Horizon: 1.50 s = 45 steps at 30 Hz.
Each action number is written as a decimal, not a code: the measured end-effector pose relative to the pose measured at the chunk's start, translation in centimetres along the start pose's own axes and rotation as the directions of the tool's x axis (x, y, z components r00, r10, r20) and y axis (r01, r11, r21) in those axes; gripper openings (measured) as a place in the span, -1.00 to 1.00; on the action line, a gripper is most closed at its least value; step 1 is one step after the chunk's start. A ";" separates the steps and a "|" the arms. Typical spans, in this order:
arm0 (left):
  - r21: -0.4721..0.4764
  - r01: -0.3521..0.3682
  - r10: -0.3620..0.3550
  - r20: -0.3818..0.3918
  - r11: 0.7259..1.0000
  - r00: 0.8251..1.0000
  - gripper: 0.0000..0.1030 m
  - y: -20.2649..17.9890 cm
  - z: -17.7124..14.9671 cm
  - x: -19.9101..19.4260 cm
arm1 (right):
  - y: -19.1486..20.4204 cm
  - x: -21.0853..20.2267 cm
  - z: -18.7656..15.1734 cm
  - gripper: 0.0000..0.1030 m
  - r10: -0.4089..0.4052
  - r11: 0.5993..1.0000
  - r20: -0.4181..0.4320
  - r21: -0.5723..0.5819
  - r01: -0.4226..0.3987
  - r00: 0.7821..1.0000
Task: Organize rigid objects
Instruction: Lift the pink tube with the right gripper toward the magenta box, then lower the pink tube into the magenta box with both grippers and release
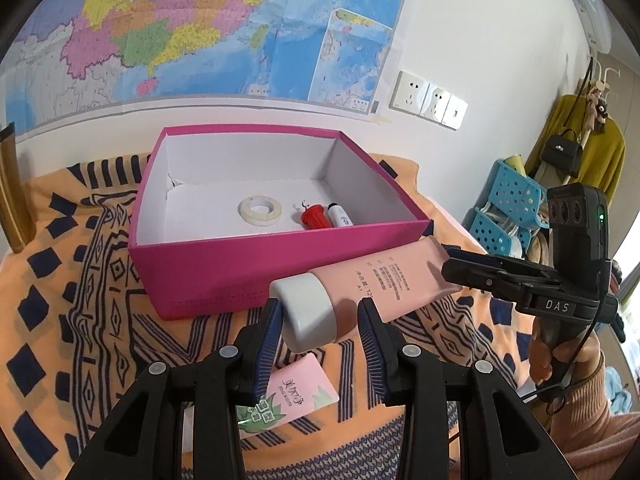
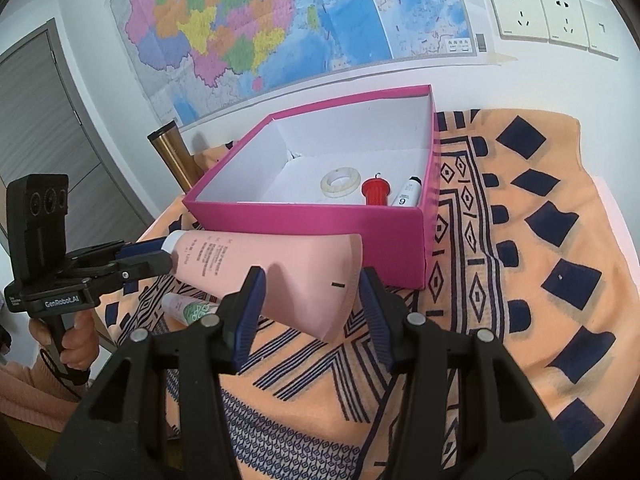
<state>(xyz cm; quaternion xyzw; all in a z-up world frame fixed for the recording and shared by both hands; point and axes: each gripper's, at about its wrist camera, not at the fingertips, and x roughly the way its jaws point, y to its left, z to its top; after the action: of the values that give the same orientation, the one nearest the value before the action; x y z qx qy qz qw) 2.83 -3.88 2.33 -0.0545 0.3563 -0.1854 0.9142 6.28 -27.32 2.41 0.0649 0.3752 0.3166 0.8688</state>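
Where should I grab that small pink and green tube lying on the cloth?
Across the small tube's middle, from above, fingers on its two long edges. It lies flat on the cloth, so nothing fits under it. The large pink tube hangs just over it and probably needs moving first.

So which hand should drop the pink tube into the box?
Probably left. The left gripper clamps the hard white cap of the pink tube and faces the bare side of the pink box. The right gripper only pinches the tube's flat end.
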 end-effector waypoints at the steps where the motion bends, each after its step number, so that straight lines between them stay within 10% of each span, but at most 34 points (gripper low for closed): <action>1: 0.001 0.000 0.000 0.001 1.000 1.000 -0.25 0.0 0.1 0.0 | 0.0 0.0 0.1 0.00 0.000 1.000 0.002 -0.001 0.000 1.000; 45: 0.024 -0.034 0.032 0.068 0.999 0.997 -0.25 0.3 4.3 1.8 | -1.2 0.0 4.1 0.00 -0.026 0.999 0.064 -0.046 0.029 0.998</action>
<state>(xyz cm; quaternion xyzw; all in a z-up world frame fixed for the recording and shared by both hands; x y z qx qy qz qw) 7.00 -4.42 4.29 -0.0432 0.3234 -0.1729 0.9293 9.71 -27.76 4.89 0.0495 0.3410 0.3112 0.8857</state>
